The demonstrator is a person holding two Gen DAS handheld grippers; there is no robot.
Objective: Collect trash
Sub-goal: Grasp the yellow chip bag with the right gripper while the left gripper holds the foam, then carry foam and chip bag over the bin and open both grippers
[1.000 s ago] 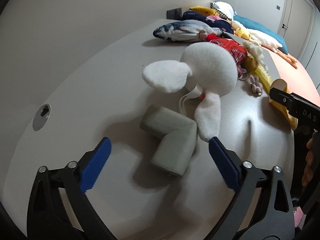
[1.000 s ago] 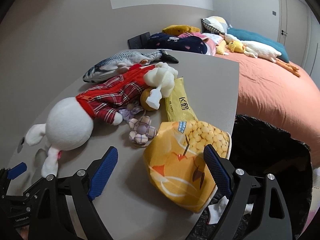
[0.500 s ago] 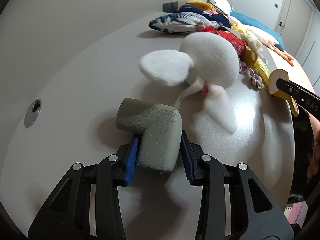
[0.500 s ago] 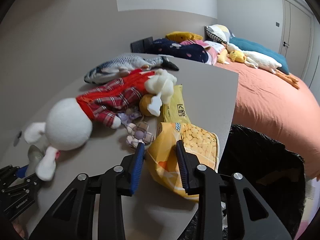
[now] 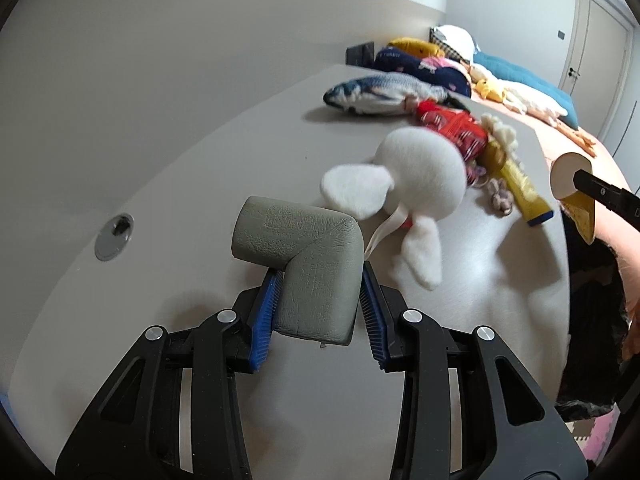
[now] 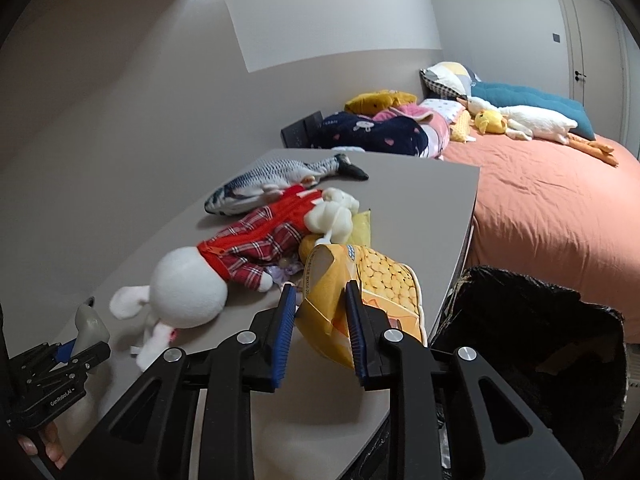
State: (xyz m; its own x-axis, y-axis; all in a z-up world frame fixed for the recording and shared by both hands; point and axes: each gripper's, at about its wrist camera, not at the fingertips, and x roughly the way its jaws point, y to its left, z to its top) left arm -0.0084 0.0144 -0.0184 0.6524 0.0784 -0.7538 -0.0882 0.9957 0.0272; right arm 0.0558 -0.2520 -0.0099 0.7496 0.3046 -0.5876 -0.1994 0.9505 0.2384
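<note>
My left gripper [image 5: 318,316] is shut on a grey L-shaped foam corner guard [image 5: 308,256] and holds it just above the grey table [image 5: 200,184]; it also shows in the right wrist view [image 6: 90,326]. My right gripper [image 6: 320,336] is shut on a yellow corn snack bag [image 6: 372,284], lifted off the table near its right edge. The bag shows in the left wrist view [image 5: 576,184] at the far right. A bin lined with a black bag [image 6: 532,328] stands open beside the table, to the right of the snack bag.
A white plush rabbit in a red plaid outfit [image 6: 192,288], a fish plush [image 6: 276,184] and a flat yellow packet [image 5: 524,192] lie on the table. A round cable port [image 5: 114,230] sits at left. An orange bed [image 6: 560,208] with pillows and toys lies beyond.
Both grippers have closed from open: the left on the foam corner guard, the right on the snack bag. Both items are now lifted off the table.
</note>
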